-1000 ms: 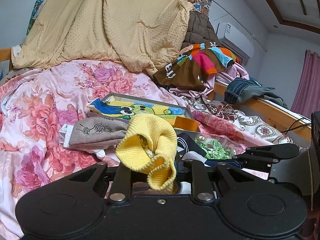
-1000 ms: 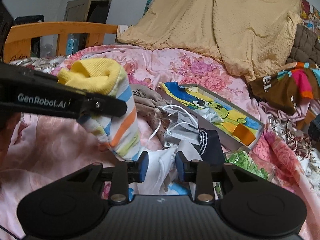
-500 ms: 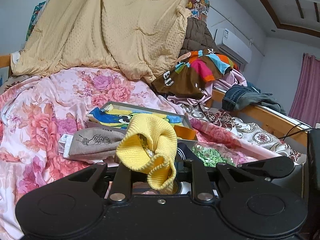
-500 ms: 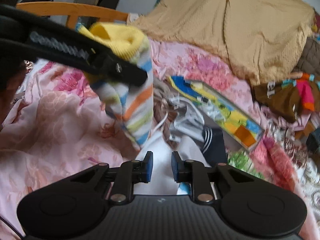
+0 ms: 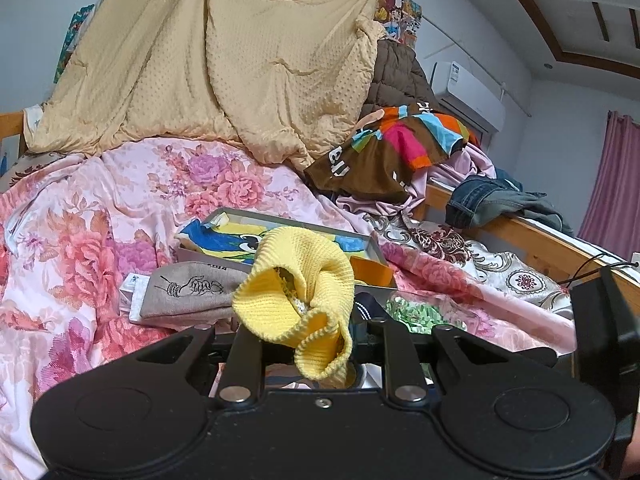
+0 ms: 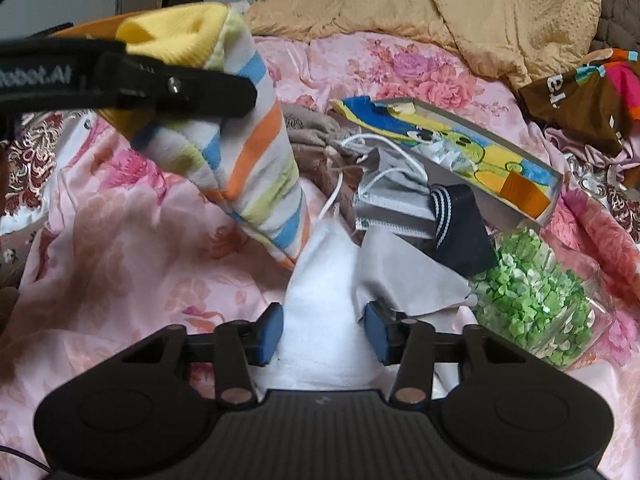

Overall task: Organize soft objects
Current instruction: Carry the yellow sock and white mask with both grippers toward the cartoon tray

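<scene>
Yellow-cuffed striped sock point(image 6: 248, 152) is clamped in the left gripper point(image 5: 316, 344), fingers closed on the cuff; in the right wrist view it hangs at 10 o'clock, above the pink floral bedspread point(image 6: 120, 240). The right gripper point(image 6: 323, 330) has its blue pads point(image 6: 270, 332) apart, straddling a white cloth point(image 6: 324, 300) without pressing it. At 2 o'clock from that gripper lie a grey face mask point(image 6: 394, 196), a navy striped-cuff sock point(image 6: 460, 232), a cartoon-printed box point(image 6: 460, 140) and a jar of green beads point(image 6: 536, 296).
</scene>
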Tool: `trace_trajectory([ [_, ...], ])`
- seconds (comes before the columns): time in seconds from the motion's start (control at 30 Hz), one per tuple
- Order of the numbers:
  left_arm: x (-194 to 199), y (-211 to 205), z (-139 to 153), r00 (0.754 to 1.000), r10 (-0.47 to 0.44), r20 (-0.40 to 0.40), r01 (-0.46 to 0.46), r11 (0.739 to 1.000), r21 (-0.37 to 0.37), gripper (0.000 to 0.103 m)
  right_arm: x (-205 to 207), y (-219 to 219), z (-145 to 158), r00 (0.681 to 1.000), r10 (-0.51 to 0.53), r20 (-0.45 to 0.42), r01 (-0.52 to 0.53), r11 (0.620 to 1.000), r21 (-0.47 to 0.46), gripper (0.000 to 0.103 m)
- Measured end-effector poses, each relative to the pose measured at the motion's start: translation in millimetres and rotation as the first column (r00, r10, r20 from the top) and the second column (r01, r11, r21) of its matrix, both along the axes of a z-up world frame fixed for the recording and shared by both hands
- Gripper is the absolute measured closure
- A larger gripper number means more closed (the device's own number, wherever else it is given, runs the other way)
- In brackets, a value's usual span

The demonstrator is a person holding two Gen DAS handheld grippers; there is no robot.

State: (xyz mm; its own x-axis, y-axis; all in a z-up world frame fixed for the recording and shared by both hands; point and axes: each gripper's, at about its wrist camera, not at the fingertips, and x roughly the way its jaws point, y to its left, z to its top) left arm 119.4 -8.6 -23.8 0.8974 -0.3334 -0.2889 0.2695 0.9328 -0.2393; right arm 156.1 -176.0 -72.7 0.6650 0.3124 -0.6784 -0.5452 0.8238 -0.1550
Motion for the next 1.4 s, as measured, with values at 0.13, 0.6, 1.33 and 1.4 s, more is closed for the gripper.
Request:
trace_trajectory([
  [0.13,0,0,0,1.0,-0.001,0.005,0.001,1.0,0.0,0.081,-1,-2,1,1.0,-0.016,0.0,0.016,1.0,0.011,0.084],
  [0.6,-2,2,7,1.0,0.01,0.022,-0.01,1.0,-0.008,0.081,-17,4,8,0.999,0.036,0.011,-0.036,0.999,0.036,0.101],
  [1.33,2,15,20,0.997,0.059,0.051,-0.058,0.998,-0.035,0.081,-22,-8,38,0.98,0.011,0.2,-0.062,0.966,0.252,0.102],
  [1.4,3,16,21,0.997,0.063,0.051,-0.061,0.998,-0.035,0.081,-23,-9,42,0.975,0.004,0.223,-0.064,0.962,0.265,0.102],
])
